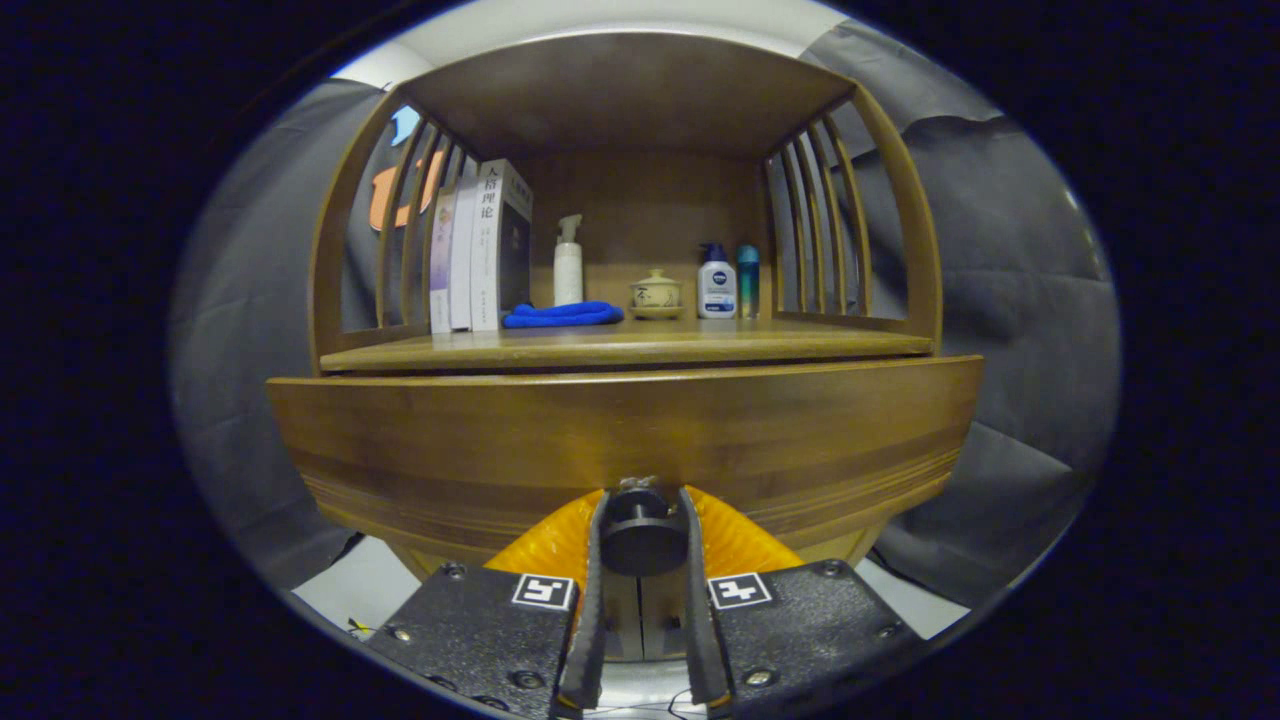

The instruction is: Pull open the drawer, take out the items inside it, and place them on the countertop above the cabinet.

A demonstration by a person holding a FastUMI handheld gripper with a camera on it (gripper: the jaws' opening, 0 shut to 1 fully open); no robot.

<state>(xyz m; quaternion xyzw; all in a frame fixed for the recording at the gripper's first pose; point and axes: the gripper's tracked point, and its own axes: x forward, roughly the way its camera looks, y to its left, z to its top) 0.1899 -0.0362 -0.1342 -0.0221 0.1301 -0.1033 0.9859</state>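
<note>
The wooden cabinet (640, 250) rises beyond the fingers, its drawer front (620, 440) directly ahead of them. On the countertop (630, 345) above stand books (480, 250), a folded blue cloth (562, 315), a white spray bottle (568, 262), a lidded cup (656, 294), a lotion bottle (717, 284) and a teal bottle (748, 281). The gripper (642, 520) pinches the drawer's dark round knob (642, 535) between both fingers.

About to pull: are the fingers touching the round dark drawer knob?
Touching. The gripper view shows both fingers pressed against the sides of the round dark knob on the wooden drawer front.
</note>
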